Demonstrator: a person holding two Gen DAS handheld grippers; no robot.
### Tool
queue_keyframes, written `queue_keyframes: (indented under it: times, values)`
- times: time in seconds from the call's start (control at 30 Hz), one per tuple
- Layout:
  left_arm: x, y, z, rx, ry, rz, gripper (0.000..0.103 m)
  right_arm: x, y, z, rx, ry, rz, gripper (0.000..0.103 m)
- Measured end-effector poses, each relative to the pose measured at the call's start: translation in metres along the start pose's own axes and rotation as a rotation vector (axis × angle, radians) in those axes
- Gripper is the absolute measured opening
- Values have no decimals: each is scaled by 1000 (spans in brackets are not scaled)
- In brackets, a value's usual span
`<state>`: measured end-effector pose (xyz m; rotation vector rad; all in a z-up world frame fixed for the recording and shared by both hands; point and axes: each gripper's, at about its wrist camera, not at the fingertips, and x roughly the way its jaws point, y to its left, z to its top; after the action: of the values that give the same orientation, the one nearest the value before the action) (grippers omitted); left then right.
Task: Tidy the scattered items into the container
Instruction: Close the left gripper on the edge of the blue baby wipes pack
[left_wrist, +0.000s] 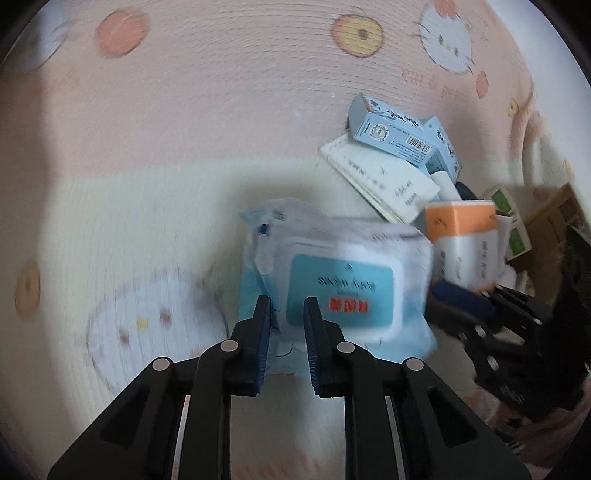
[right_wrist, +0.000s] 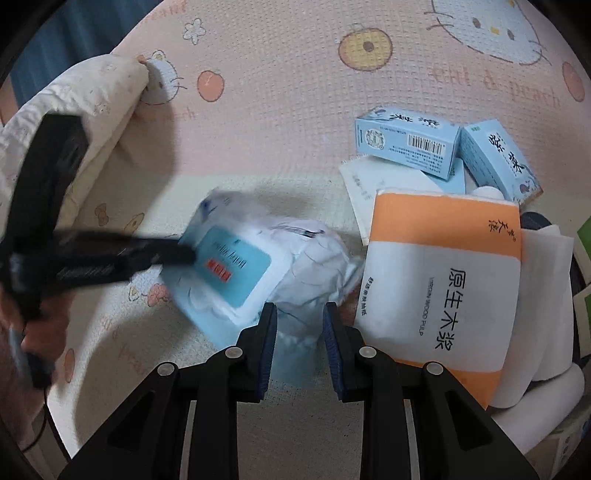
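left gripper (left_wrist: 286, 306) part-open over wipes pack (left_wrist: 340, 284) near edge | right gripper (right_wrist: 299, 314) part-open, crumpled end between jaws | both empty

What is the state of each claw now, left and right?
Left claw: part open, jaws over the edge of the blue soft wet-wipes pack; grip cannot be told.
Right claw: open, holding nothing.

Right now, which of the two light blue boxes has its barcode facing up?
The left blue box, the one lying over the white packet. Its barcode label shows on top, while the right blue box shows only large dark lettering.
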<state>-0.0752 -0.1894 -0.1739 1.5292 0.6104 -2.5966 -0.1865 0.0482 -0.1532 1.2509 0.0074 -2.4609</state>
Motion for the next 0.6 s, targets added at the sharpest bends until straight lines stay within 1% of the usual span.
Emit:
queue_keyframes:
  times: [0.07,0.1,0.2,0.23,0.3,0.37,0.4,0.43,0.47,0.5,0.6]
  values:
    - [-8,2,-15,-60,1,-23,20,0,-1,0,12,-5,23,24]
    - [-11,0,-21,-71,4,-30,20,0,-1,-1,19,-4,33,24]
    - [-20,-5,-36,-63,5,-17,20,-3,-4,1,12,20,93,24]
    - [-22,-5,-38,-63,5,-12,20,-5,-4,2,12,28,107,24]
    - [-25,-3,-37,-77,6,12,20,-10,-4,2,10,28,103,24]
    - [-28,2,-34,-118,-8,18,22,-12,-2,2,7,28,116,26]
    - [-30,5,-34,-143,-18,15,24,-12,-1,3,7,31,129,30]
    - [-30,8,-34,-174,-28,12,32,-13,-2,1,18,32,153,38]
    - [-31,11,-35,-207,-36,7,41,-11,-3,2,35,36,169,43]
    - [-30,14,-36,-229,-44,5,44,-10,-4,1,57,38,172,50]
    - [-28,19,-39,-281,-66,18,45,-2,-2,0,82,51,166,52]
